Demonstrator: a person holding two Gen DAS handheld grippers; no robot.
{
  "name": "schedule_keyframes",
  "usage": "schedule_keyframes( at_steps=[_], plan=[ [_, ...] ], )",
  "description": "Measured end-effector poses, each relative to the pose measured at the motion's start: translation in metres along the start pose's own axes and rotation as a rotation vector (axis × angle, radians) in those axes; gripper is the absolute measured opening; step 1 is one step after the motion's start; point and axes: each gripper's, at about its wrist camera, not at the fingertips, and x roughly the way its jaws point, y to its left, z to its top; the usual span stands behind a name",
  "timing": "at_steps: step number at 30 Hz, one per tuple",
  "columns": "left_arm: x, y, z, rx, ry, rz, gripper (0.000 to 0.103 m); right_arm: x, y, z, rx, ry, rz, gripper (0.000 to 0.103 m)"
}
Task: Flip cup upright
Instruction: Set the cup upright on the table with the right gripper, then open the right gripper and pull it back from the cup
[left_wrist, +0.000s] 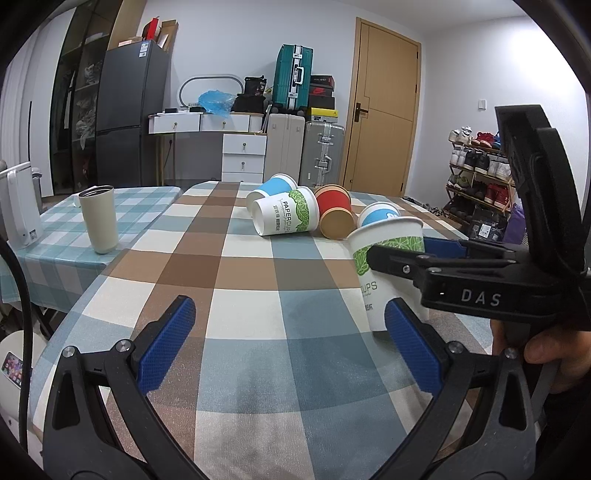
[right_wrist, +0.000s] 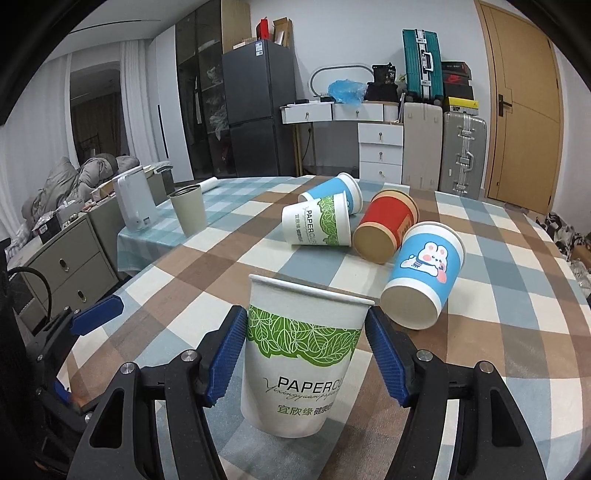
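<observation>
A white paper cup with green leaves (right_wrist: 301, 365) stands upright on the checked tablecloth between the blue pads of my right gripper (right_wrist: 306, 350), which is shut on it. The same cup (left_wrist: 391, 273) shows at the right of the left wrist view, held by the right gripper (left_wrist: 410, 254). My left gripper (left_wrist: 291, 339) is open and empty over the table in front of me. Several other paper cups lie on their sides behind: a second green-leaf cup (right_wrist: 317, 223), a blue cup (right_wrist: 334, 194), a red cup (right_wrist: 386, 230) and a blue rabbit cup (right_wrist: 424, 273).
A beige tumbler (left_wrist: 99, 219) stands upright on the blue-checked cloth at the left, beside a white appliance (left_wrist: 18, 206). Drawers, suitcases (left_wrist: 291, 77), a fridge and a door stand behind the table. A shoe rack (left_wrist: 476, 166) is at the right.
</observation>
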Motion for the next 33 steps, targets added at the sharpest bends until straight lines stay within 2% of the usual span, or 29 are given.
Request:
schedule_keyframes(
  at_steps=[9,13,20,26,30,33],
  plan=[
    [0.000,0.000,0.000,0.000,0.001,0.000,0.102,-0.025,-0.001,-0.015,-0.038,0.033,0.068,0.066],
    [0.000,0.000,0.000,0.000,0.000,0.000,0.102,-0.034,0.004,-0.026,-0.094,0.060,0.093,0.065],
    [0.000,0.001,0.000,0.001,-0.002,0.001,0.102,-0.036,0.011,-0.036,-0.137,0.011,0.046,0.064],
    [0.000,0.001,0.000,0.003,-0.003,0.002,0.102,-0.030,0.008,-0.031,-0.108,0.021,0.042,0.064],
    [0.001,0.001,0.000,0.006,-0.003,0.002,0.102,-0.030,0.008,-0.031,-0.112,0.022,0.044,0.066],
    [0.001,0.002,0.000,0.005,-0.004,0.003,0.102,-0.033,0.006,-0.032,-0.101,0.010,0.057,0.073]
  ],
)
